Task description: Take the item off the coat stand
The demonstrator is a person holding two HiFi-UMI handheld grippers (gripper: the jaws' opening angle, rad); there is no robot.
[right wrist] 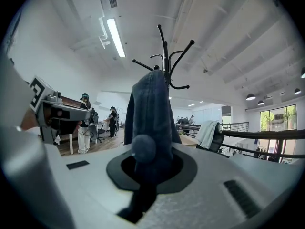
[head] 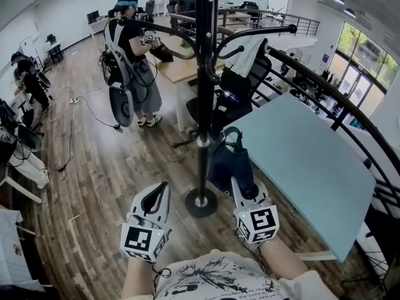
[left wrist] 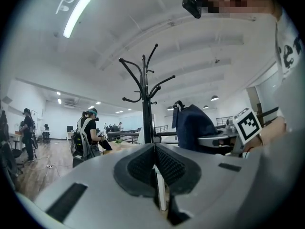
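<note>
The black coat stand (head: 204, 92) rises from its round base (head: 201, 202) just ahead of me. A dark blue cloth item (head: 226, 161) hangs right of the pole, and my right gripper (head: 241, 184) is shut on its lower part. In the right gripper view the blue cloth (right wrist: 152, 113) fills the jaws of that gripper (right wrist: 150, 162), with the stand's hooks (right wrist: 166, 56) behind it. From the left gripper view the item (left wrist: 193, 128) sits lower than the hooks (left wrist: 144, 75). My left gripper (head: 161, 191) is shut and holds nothing, left of the base.
A light blue tabletop (head: 306, 161) slants along the right, with a black railing (head: 337, 108) beyond it. An office chair (head: 240, 86) with a white cloth and a wooden desk (head: 181, 69) stand behind the stand. A person (head: 131, 61) stands at the desk. Cables lie on the floor at left.
</note>
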